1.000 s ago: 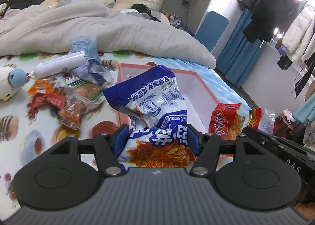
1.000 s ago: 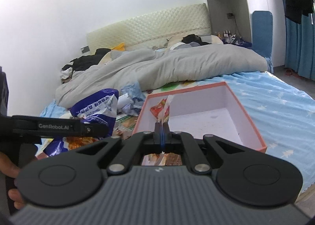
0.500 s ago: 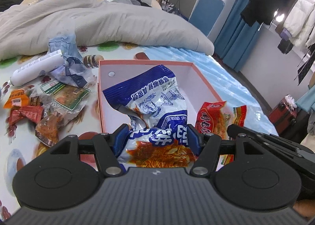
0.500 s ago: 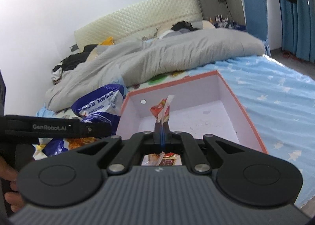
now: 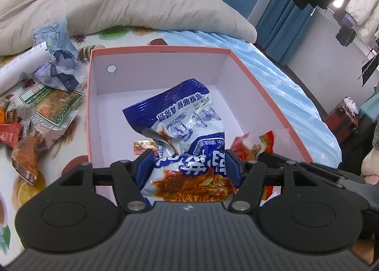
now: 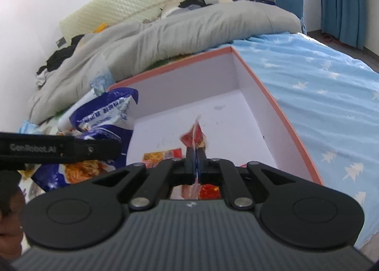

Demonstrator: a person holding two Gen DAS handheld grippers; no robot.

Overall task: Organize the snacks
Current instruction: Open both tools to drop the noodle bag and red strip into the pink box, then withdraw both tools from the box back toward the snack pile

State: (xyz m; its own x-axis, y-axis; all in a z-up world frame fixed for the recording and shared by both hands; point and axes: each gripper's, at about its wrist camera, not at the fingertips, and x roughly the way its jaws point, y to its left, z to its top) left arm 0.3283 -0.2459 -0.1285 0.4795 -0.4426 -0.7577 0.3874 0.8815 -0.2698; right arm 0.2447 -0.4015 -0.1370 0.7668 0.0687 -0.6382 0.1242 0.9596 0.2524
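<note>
Blue noodle bag: the blue and white noodle bag [image 5: 189, 133] sits clamped between the blue pads [image 5: 143, 167] of the left hand-held gripper [image 5: 188, 169], its crumpled top leaning over the inside of the box; in the right wrist view the same bag [image 6: 104, 114] hangs at the box's left wall.
Left hand-held gripper: jaws wide apart but pressed on both sides of the bag's lower half.
Red snack packet: a thin red snack packet [image 6: 195, 135] stands up from the right hand-held gripper [image 6: 196, 164], over the box floor; from the left wrist view its red edge [image 5: 241, 145] shows just right of the noodle bag.
Right hand-held gripper: jaws nearly together and starting to open, the packet's thin edge between them.
Box: pink box [image 5: 88, 105], white inside, open-topped, lying on the bed.
Already in the box: a small orange packet [image 6: 163, 154] flat on the floor near the front.
Loose snacks: a heap of wrappers [image 5: 47, 105] on the patterned sheet, left of the box and just beside it.
Bed: grey duvet [image 5: 118, 3] bunched behind the box; blue star-print sheet [image 6: 319, 86] to its right.
Person: a hand [image 6: 9, 223] at the lower left edge of the right wrist view.
</note>
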